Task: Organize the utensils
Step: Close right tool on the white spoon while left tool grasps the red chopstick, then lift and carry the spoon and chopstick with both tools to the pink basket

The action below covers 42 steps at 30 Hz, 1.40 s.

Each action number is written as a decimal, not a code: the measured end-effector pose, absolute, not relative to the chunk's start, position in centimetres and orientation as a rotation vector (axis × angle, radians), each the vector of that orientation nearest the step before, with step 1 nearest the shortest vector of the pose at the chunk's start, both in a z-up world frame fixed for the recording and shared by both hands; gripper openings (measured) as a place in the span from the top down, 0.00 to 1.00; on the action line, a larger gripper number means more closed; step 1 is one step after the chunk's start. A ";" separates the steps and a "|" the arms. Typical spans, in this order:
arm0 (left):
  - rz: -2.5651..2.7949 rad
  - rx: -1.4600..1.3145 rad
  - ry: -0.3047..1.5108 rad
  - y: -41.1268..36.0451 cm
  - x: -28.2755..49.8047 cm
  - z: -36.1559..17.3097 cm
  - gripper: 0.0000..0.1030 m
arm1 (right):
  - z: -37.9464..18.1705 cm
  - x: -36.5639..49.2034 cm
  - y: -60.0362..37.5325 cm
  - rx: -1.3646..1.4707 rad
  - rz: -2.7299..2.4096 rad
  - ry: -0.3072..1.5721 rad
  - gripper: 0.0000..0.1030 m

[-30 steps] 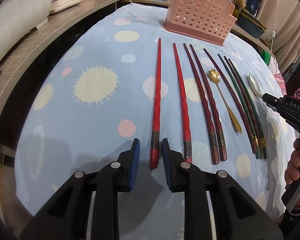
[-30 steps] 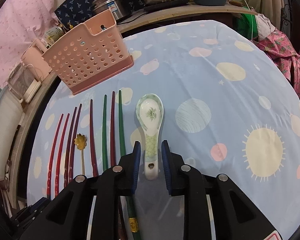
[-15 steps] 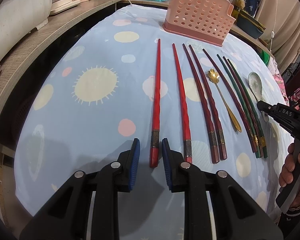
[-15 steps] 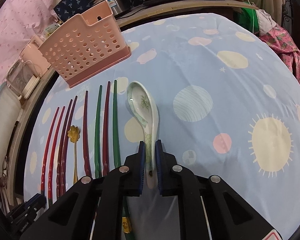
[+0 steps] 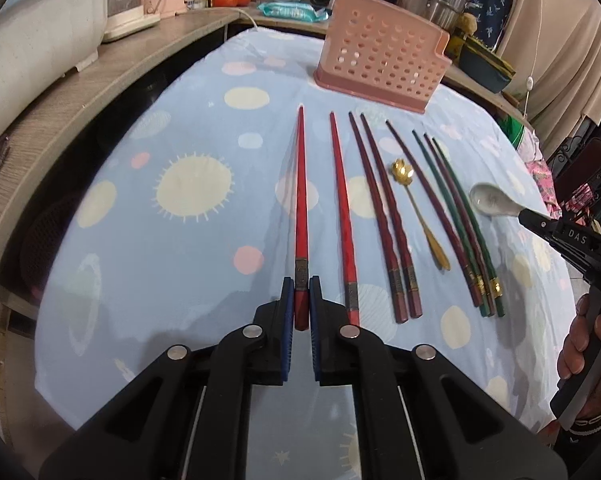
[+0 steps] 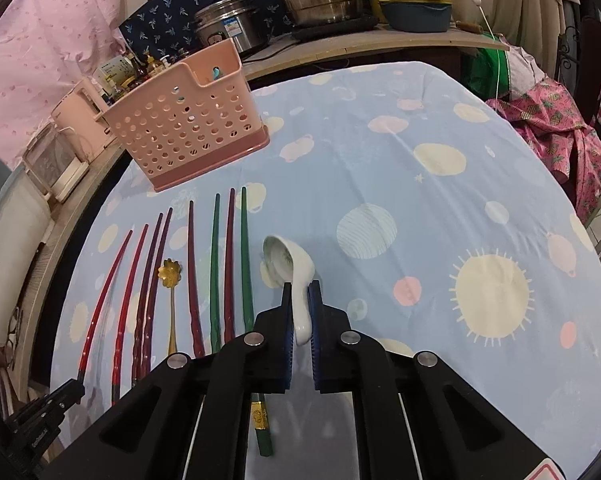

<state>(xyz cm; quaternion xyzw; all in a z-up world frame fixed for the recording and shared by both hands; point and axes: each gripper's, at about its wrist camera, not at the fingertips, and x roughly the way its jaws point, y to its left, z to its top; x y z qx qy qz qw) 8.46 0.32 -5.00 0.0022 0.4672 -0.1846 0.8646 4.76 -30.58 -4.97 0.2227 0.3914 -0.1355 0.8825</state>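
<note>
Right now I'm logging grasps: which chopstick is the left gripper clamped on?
The left gripper is shut on the bright red chopstick at the far left of the row; every other chopstick lies free.

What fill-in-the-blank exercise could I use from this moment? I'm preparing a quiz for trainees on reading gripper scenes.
1. The left gripper is shut on the thick end of a bright ____ chopstick.
2. The right gripper is shut on the handle of a white ceramic ____.
3. The small flower-headed teaspoon lying among the chopsticks is ____ in colour.
4. The perforated utensil basket at the far end of the row is ____.

Missing words: red; spoon; gold; pink
</note>
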 end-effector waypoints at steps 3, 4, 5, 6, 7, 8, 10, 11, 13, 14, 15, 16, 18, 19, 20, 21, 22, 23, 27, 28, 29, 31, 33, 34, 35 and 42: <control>-0.381 -0.001 0.927 0.6 8.6 -3.0 0.93 | -3.5 4.5 -30.6 0.446 -0.283 0.791 0.94; -0.379 -0.003 0.910 0.7 8.7 -2.3 0.93 | -3.0 4.5 -30.6 0.440 -0.281 0.783 0.94; -0.377 -0.006 0.890 0.8 8.9 -1.5 0.93 | -2.6 4.4 -30.6 0.433 -0.280 0.774 0.94; -0.376 -0.010 0.870 0.8 9.2 -0.7 0.93 | -2.1 4.5 -30.6 0.425 -0.278 0.767 0.94; -0.374 -0.013 0.847 0.8 9.5 0.2 0.93 | -1.7 4.6 -30.6 0.416 -0.275 0.761 0.94; -0.373 -0.017 0.825 0.8 9.8 1.0 0.93 | -1.3 4.8 -30.6 0.408 -0.271 0.755 0.94; -0.372 -0.025 0.784 0.7 10.6 2.8 0.93 | -0.5 5.1 -30.6 0.390 -0.264 0.741 0.95; -0.374 -0.031 0.764 0.6 11.1 3.8 0.93 | -0.1 5.4 -30.5 0.384 -0.258 0.734 0.95; -0.384 -0.044 0.727 0.2 12.1 5.7 0.93 | 0.7 6.0 -30.6 0.382 -0.239 0.721 0.95; -0.388 -0.047 0.708 0.1 12.4 6.6 0.93 | 1.2 6.3 -30.6 0.381 -0.231 0.712 0.95; -0.390 -0.049 0.688 -0.2 12.9 7.5 0.93 | 1.7 6.6 -30.7 0.381 -0.223 0.703 0.95; -0.393 -0.049 0.664 -0.5 13.4 8.6 0.93 | 2.1 7.0 -30.9 0.382 -0.217 0.694 0.95; -0.392 -0.053 0.624 -0.9 14.4 10.5 0.93 | 3.2 7.9 -31.2 0.383 -0.204 0.673 0.95; -0.393 -0.057 0.603 -1.2 15.0 11.6 0.93 | 3.8 8.4 -31.3 0.386 -0.196 0.663 0.95; -0.398 -0.061 0.583 -1.5 15.6 12.7 0.93 | 4.4 9.0 -31.6 0.389 -0.188 0.651 0.95; -0.399 -0.062 0.563 -1.8 16.2 13.7 0.93 | 5.0 9.6 -31.7 0.389 -0.182 0.640 0.95; -0.400 -0.061 0.545 -2.2 16.6 14.6 0.93 | 5.6 10.2 -31.9 0.389 -0.177 0.628 0.95; -0.400 -0.058 0.524 -2.5 17.1 15.5 0.93 | 6.2 11.0 -32.2 0.388 -0.171 0.615 0.95; -0.404 -0.066 0.438 -3.7 18.7 19.5 0.93 | 8.4 14.2 -33.1 0.377 -0.160 0.578 0.95; -0.407 -0.069 0.412 -3.9 19.1 20.7 0.93 | 8.8 15.0 -33.3 0.375 -0.159 0.571 0.95; -0.407 -0.071 0.392 -4.2 19.4 21.5 0.93 | 9.2 16.0 -33.6 0.374 -0.155 0.564 0.95; -0.406 -0.074 0.355 -4.9 20.3 23.0 0.93 | 9.8 17.7 -33.9 0.368 -0.152 0.551 0.95; -0.411 -0.082 0.325 -5.7 21.4 24.2 0.93 | 10.1 19.5 -34.2 0.354 -0.157 0.545 0.95; -0.415 -0.086 0.313 -6.1 22.0 24.5 0.93 | 10.2 20.3 -34.3 0.351 -0.159 0.541 0.95; -0.415 -0.088 0.304 -6.5 22.5 24.6 0.93 | 10.3 21.1 -34.5 0.349 -0.161 0.538 0.95; -0.391 -0.089 0.243 -9.2 26.3 24.3 0.93 | 9.2 25.5 -35.6 0.348 -0.178 0.549 0.95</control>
